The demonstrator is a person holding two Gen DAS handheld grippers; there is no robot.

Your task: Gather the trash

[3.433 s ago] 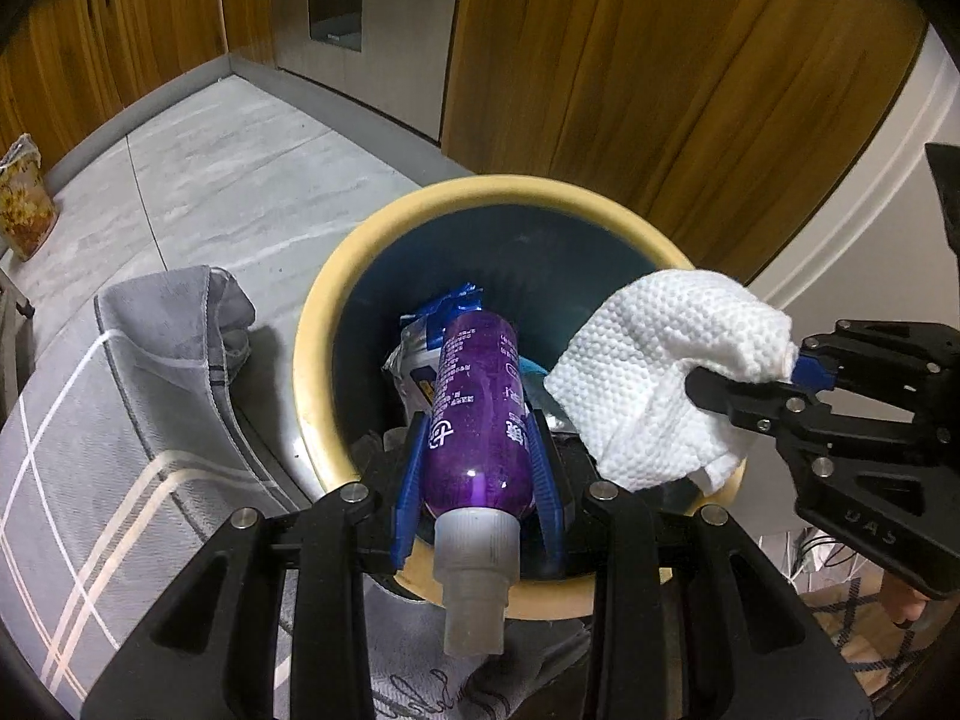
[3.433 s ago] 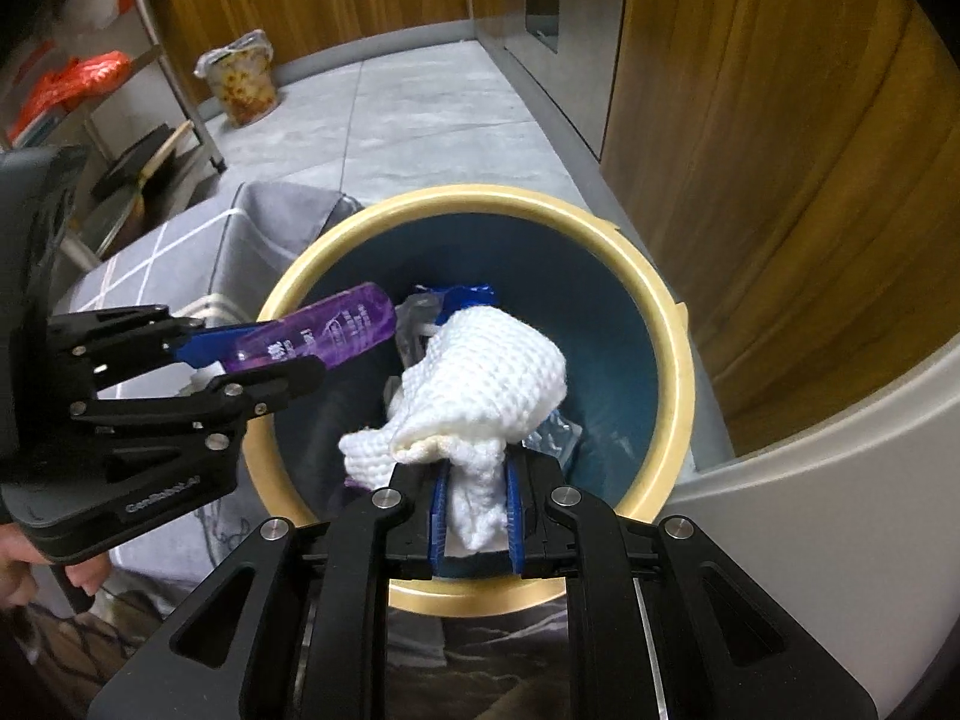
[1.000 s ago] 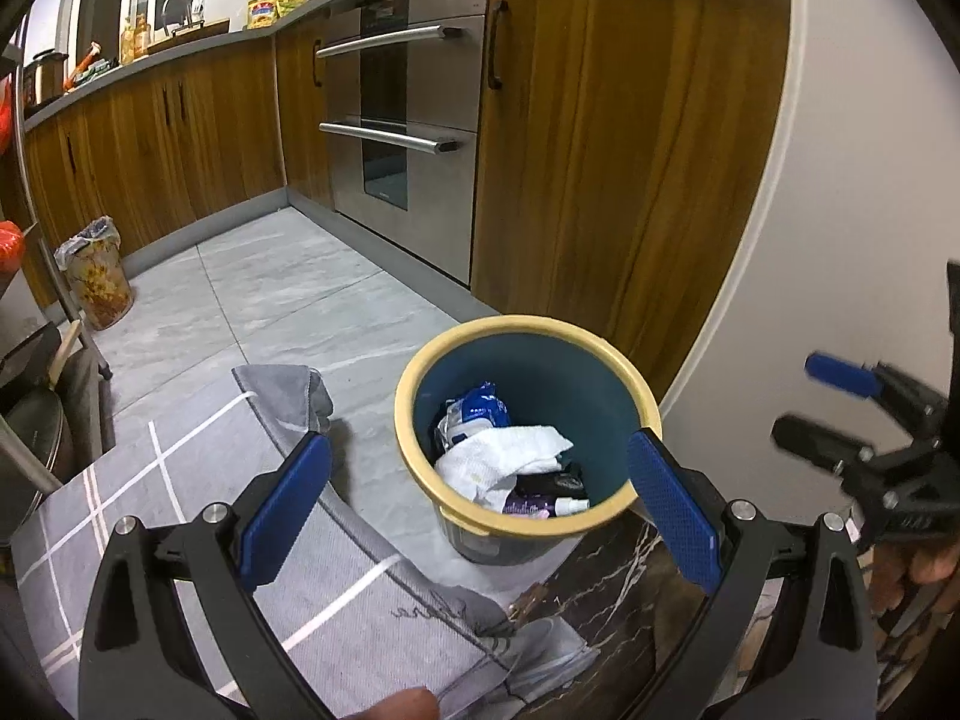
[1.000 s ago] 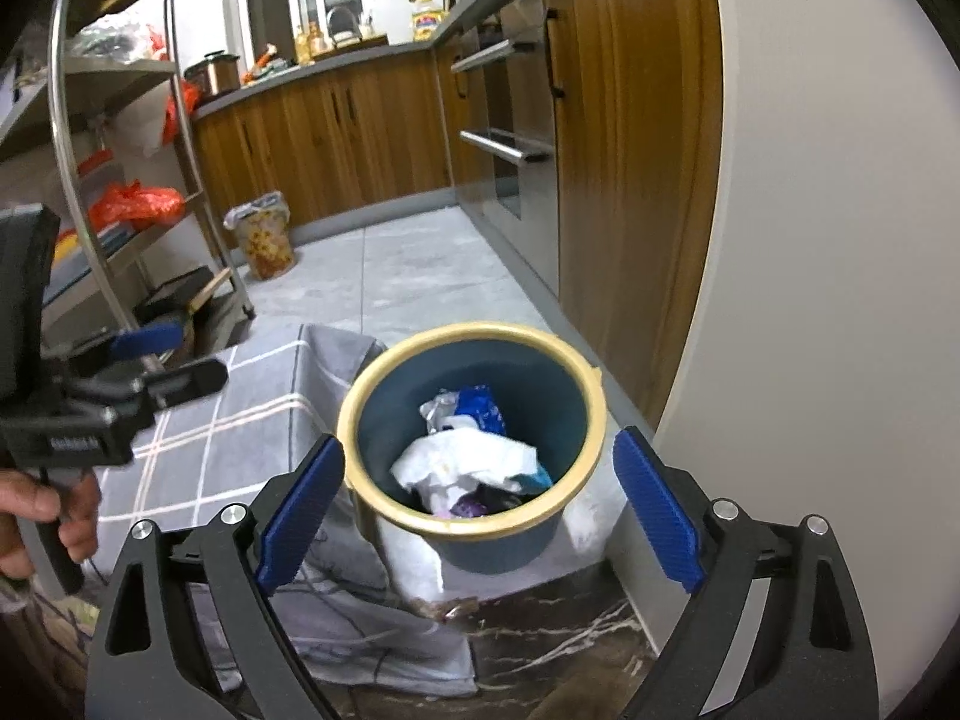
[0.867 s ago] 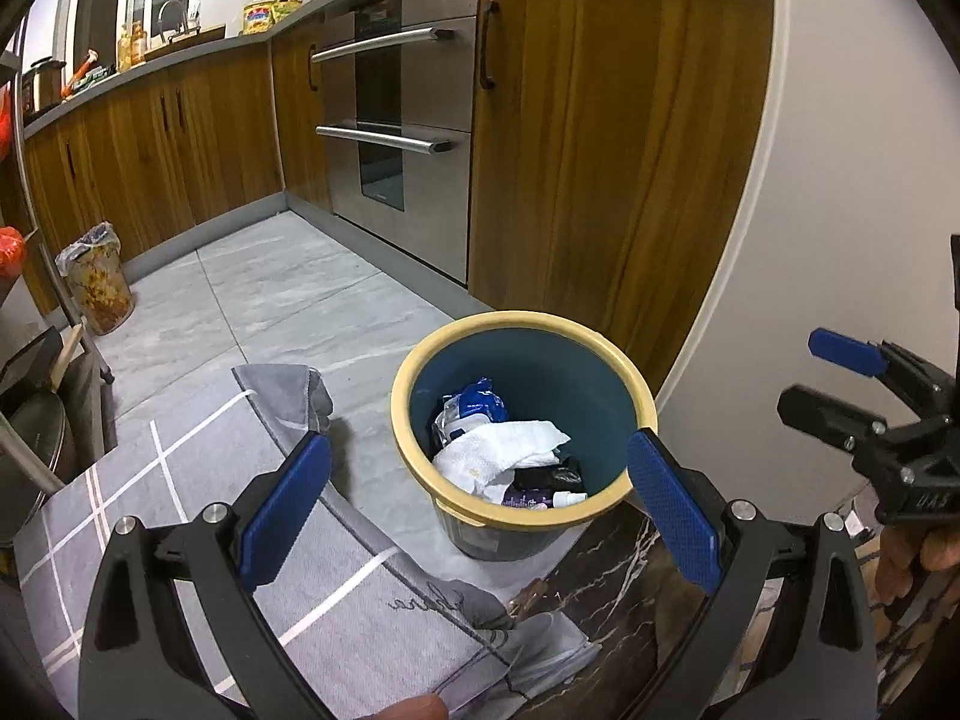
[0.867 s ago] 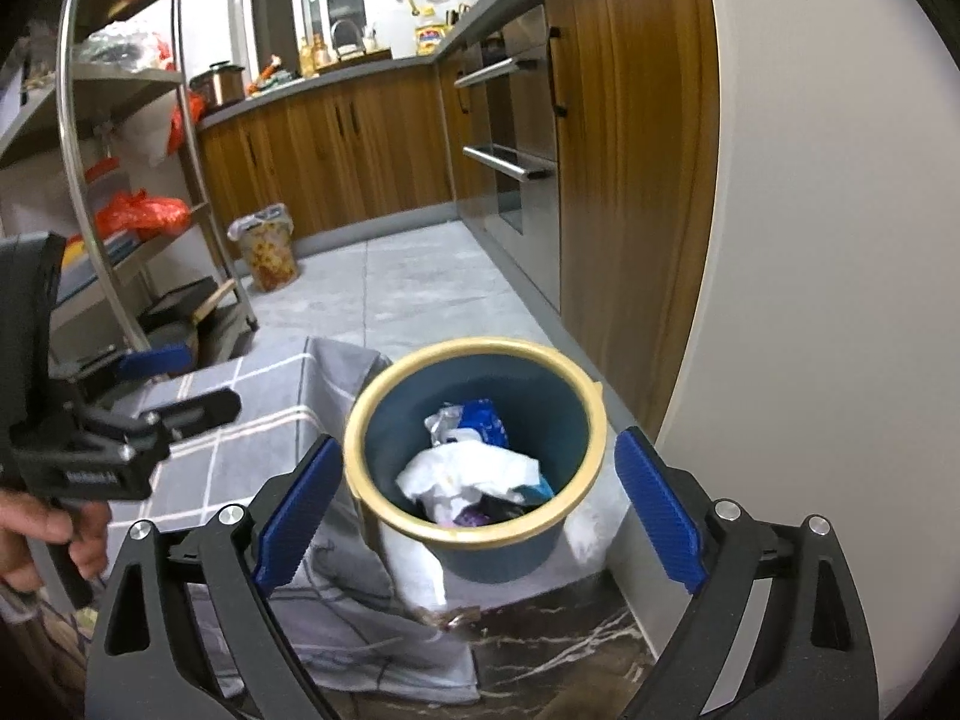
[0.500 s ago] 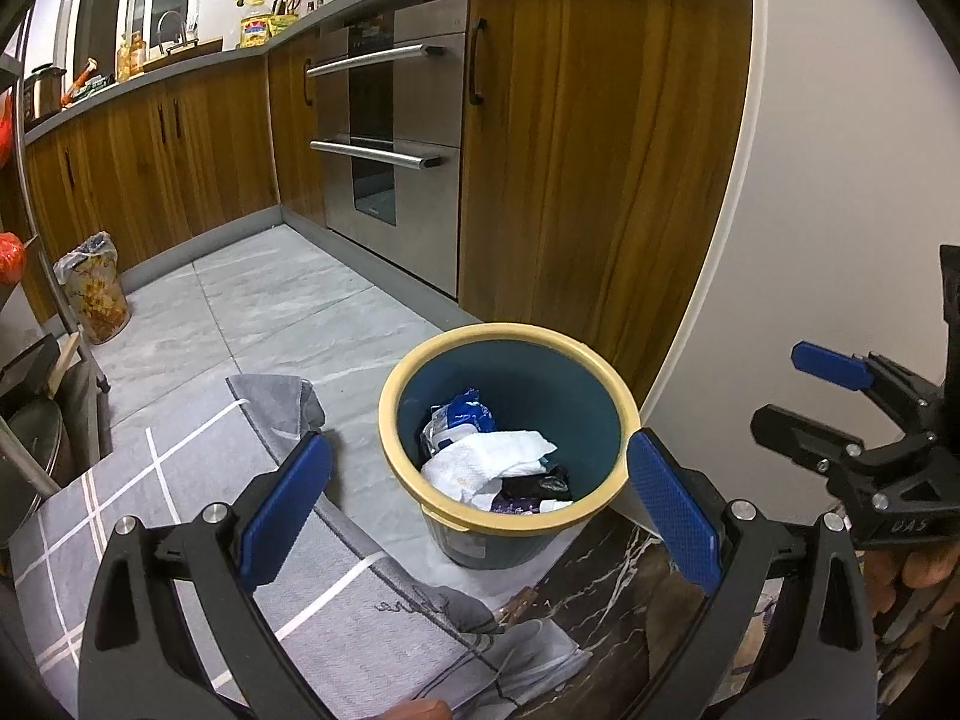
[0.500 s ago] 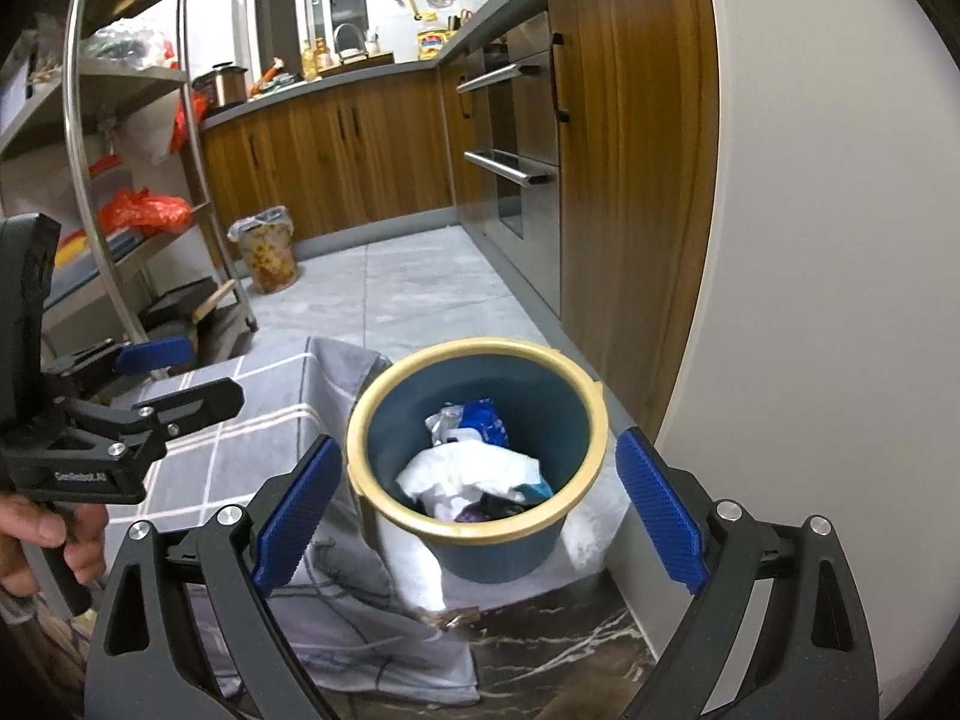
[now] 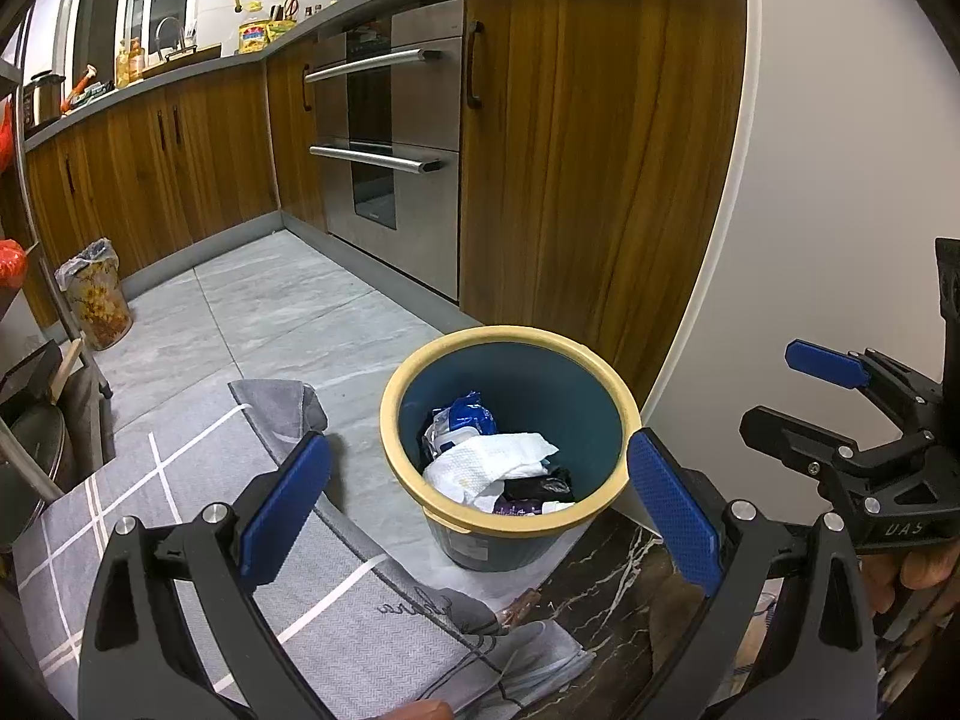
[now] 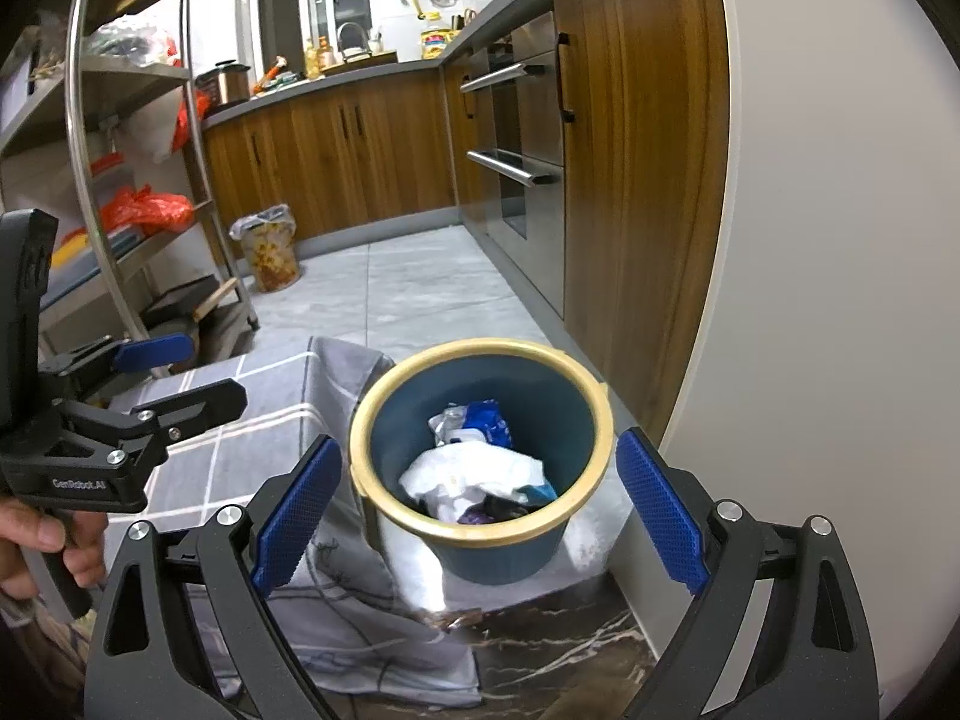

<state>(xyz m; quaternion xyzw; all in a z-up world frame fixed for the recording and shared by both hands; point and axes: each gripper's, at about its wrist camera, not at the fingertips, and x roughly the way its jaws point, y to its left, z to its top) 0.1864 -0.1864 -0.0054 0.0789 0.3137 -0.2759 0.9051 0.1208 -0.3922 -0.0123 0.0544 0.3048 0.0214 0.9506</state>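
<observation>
At the left, a grey checked cloth (image 9: 180, 516) is draped over a raised surface. The left gripper (image 9: 480, 501) is held with its jaws spread wide, nothing between them. In the middle, a blue bin (image 9: 510, 546) with a yellow rim is seen on the floor; a white tissue (image 9: 492, 462), a blue wrapper (image 9: 465, 417) and a purple bottle (image 9: 522, 505) are contained in it. The right gripper (image 10: 477, 501) is likewise fully parted and empty. Wooden cabinets (image 9: 588, 180) are seen beyond.
</observation>
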